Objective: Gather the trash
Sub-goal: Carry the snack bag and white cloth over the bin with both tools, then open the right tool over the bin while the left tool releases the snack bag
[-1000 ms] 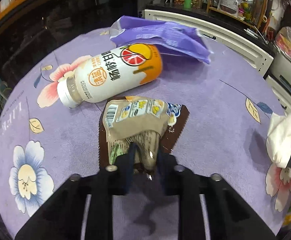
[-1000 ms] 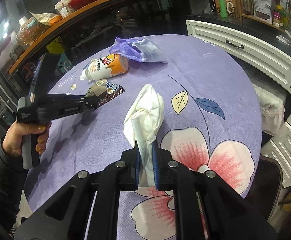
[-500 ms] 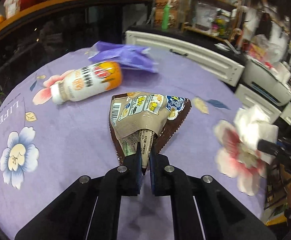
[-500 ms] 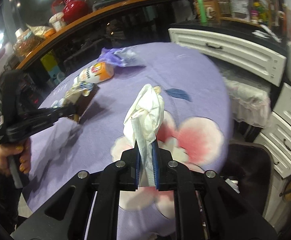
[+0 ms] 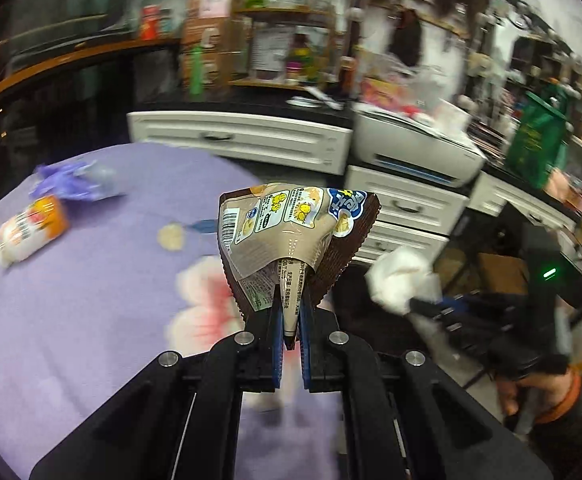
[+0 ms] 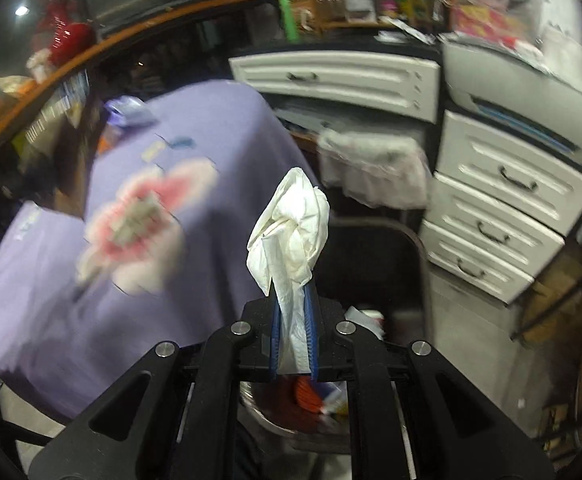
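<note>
My left gripper (image 5: 289, 312) is shut on a brown and beige snack wrapper (image 5: 287, 232) and holds it up above the purple flowered table (image 5: 91, 288), near its right edge. My right gripper (image 6: 293, 312) is shut on a crumpled white tissue (image 6: 293, 224), held off the table's edge over a trash bin (image 6: 323, 404) with rubbish in it. The right gripper and tissue (image 5: 401, 280) also show in the left wrist view, at the right. An orange and white bottle (image 5: 23, 232) lying on its side and a purple plastic bag (image 5: 75, 180) lie on the table's far left.
White drawer cabinets (image 6: 499, 208) and a printer (image 5: 415, 148) stand beyond the table. A white plastic bag (image 6: 371, 168) hangs between table and cabinets. A dark chair (image 6: 371, 248) stands by the table's edge. Cluttered shelves fill the background.
Both grippers have lifted their trash and swung right, away from the table's middle. The right gripper with the tissue is now past the table edge, above the bin.
</note>
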Motion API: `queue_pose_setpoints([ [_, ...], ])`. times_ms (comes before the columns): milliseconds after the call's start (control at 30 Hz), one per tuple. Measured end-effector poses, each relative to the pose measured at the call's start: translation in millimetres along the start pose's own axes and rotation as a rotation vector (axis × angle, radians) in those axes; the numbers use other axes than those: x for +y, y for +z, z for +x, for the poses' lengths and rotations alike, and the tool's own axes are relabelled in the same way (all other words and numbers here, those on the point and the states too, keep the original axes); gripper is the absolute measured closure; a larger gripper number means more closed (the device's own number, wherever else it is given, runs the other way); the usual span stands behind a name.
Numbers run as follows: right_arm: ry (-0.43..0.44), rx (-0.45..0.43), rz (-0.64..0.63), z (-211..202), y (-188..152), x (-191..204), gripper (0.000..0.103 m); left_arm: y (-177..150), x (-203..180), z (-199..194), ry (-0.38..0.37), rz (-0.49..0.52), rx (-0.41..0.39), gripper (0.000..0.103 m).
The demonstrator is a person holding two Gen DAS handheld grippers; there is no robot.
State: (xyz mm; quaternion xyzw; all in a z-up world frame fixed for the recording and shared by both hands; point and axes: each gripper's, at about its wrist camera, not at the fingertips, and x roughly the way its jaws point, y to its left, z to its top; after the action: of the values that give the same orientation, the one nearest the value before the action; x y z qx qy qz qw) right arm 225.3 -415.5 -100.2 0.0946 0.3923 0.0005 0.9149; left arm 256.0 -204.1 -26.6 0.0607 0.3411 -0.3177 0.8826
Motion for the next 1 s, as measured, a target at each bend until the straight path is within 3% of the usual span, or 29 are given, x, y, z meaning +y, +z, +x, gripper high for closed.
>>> queue_pose_setpoints([
  [167, -0.022, 0.044, 0.07, 19, -23, -30, 0.09, -4, -46, 26, -0.059, 0.047, 0.04, 0.096],
  [233, -0.031, 0.056, 0.093, 26, -31, -35, 0.079, -9, -59, 36, -0.073, 0.057, 0.06, 0.096],
  [300, -0.031, 0.073, 0.123, 33, -37, -43, 0.041, -14, -70, 49, -0.078, 0.063, 0.087, 0.096],
  [333, -0.038, 0.07, 0.13, 33, -41, -45, 0.038, -17, -75, 53, -0.079, 0.064, 0.098, 0.096],
  [533, -0.088, 0.064, 0.157, 33, -55, -62, 0.038, -32, -85, 80, -0.074, 0.07, 0.174, 0.096],
  [833, -0.245, 0.045, 0.181, 12, -75, -100, 0.037, -63, -107, 125, -0.061, 0.114, 0.292, 0.096],
  [1000, -0.264, 0.023, 0.247, -5, -86, -126, 0.036, -78, -114, 152, -0.037, 0.136, 0.353, 0.096],
])
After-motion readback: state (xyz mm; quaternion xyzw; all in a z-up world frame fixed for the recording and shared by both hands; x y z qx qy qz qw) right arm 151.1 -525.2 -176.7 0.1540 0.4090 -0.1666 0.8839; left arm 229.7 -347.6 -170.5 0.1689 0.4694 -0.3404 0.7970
